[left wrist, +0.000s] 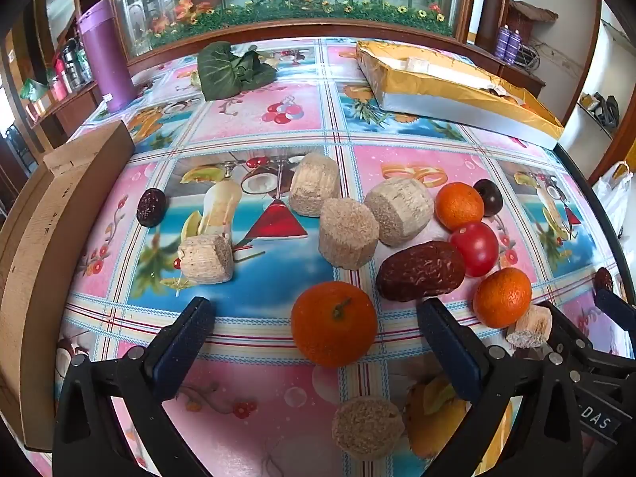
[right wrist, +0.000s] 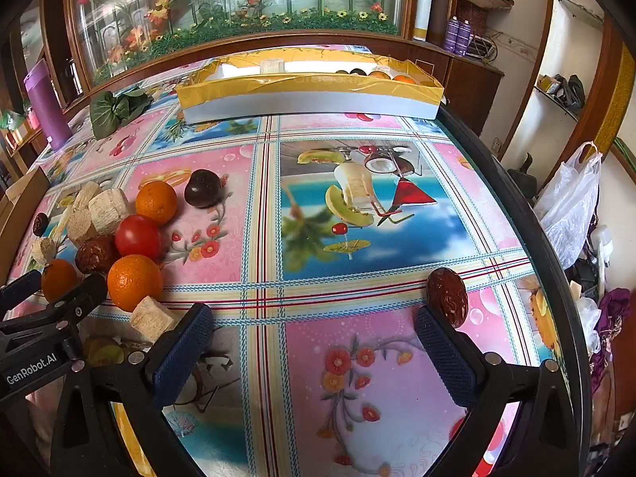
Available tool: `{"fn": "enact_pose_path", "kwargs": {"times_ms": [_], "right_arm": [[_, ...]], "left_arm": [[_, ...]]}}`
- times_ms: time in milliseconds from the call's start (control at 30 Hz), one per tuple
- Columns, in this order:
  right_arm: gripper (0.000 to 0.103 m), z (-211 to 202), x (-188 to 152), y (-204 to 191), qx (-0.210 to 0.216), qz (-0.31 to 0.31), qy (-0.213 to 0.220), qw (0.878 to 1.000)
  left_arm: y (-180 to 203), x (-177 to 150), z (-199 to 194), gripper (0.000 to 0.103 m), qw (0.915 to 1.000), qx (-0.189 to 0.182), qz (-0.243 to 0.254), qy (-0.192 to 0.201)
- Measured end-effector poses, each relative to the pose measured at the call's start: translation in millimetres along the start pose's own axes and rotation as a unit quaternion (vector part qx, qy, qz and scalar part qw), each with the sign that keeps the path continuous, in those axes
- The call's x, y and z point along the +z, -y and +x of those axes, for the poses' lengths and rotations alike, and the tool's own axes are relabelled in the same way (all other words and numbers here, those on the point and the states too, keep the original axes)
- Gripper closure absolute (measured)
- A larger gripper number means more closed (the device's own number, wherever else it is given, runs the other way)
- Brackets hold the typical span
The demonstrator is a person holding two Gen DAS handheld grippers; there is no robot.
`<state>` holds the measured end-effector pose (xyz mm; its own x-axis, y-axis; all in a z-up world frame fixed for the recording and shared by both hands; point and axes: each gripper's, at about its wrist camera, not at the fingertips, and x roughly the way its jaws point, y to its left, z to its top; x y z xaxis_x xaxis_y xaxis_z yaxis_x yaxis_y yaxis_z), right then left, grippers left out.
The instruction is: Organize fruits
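Fruit-print tablecloth (right wrist: 357, 357) below mural (right wrist: 238, 8)

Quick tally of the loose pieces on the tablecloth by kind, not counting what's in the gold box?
Oranges: 3
Tomato: 1
Dark plum: 1
Red dates: 3
Beige cut chunks: 6
Total: 14
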<state>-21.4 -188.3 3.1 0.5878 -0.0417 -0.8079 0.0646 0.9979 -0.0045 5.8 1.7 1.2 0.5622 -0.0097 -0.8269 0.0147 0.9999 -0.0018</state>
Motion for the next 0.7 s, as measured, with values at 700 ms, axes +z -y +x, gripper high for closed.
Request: {"fn": "enact_pose_path", "kwargs": {"times_ms": [700], "right_arm": [[0.004, -44.2, -27.3, -14.9, 0.027, 0.038, 0.001, 0.999]], "left_arm": [[-65.2, -48.1, -161.0, 0.011, 0.9833, -0.007, 0.017, 0.181]]}}
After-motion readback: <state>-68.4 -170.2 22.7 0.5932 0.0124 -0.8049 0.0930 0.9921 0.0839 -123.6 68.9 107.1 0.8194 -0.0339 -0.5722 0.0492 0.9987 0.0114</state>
